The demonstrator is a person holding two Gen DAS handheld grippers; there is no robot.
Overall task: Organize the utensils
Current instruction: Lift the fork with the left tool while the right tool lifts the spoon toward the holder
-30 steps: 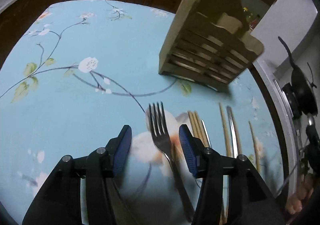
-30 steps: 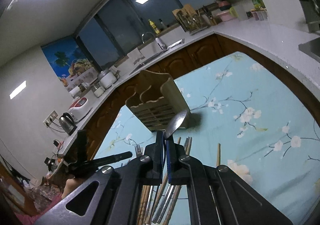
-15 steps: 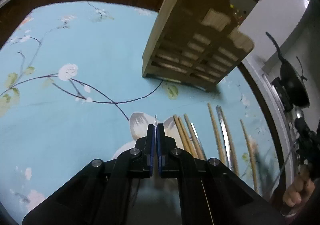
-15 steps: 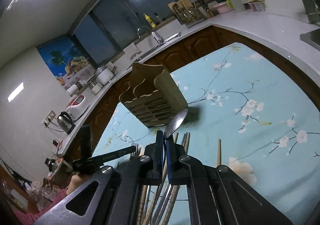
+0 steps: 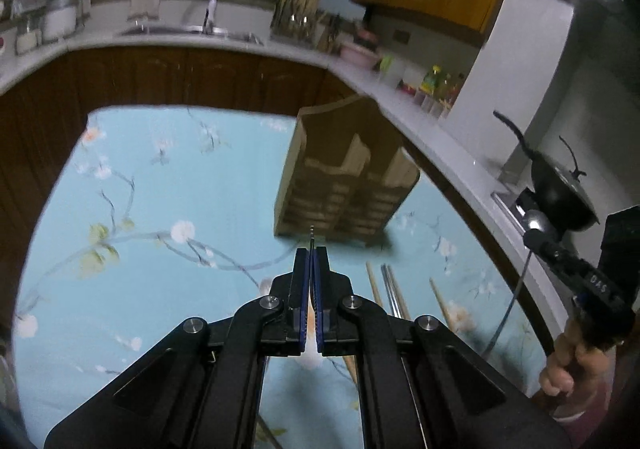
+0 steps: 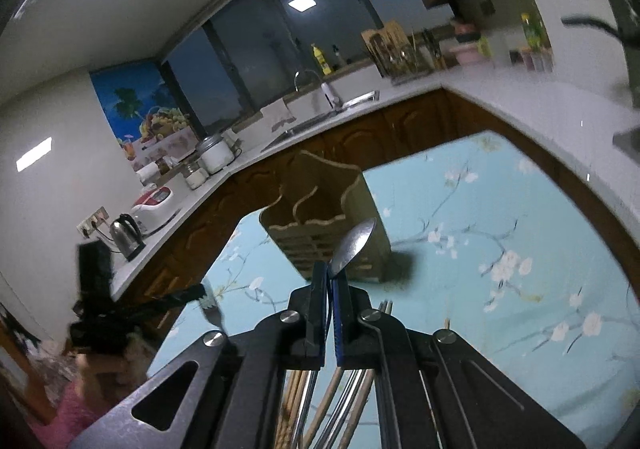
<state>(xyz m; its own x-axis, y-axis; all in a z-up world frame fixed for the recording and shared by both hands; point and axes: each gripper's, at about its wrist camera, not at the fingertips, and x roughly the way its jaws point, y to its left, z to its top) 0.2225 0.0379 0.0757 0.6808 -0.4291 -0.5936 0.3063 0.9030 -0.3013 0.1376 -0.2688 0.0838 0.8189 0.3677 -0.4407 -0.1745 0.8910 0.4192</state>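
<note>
A kitchen bench covered with a pale blue floral cloth (image 5: 168, 289). A wooden utensil holder (image 5: 344, 185), with several upright compartments open at the top, stands toward the far side of the cloth.

The left gripper (image 5: 311, 249) is clenched on a fork (image 6: 211, 311); from its own camera only the thin edge of the fork pokes out past the fingertips, aimed at the holder's base. The right wrist view shows the fork's tines lifted clear of the cloth, blurred. The right gripper (image 6: 329, 277) is clenched on the neck of a metal spoon (image 6: 354, 245), whose bowl sticks out in front of the holder's near face.

Wooden chopsticks (image 5: 374, 285) and more metal cutlery (image 5: 390, 289) lie in a row on the cloth, nearer than the holder.

The step in hand looks like carrying each piece to the holder. To do it well, raise each gripper above the holder's rim, tip the utensil until it hangs upright, centre it over one open compartment, then lower before letting go. Keep the two grippers apart so they do not collide.
</note>
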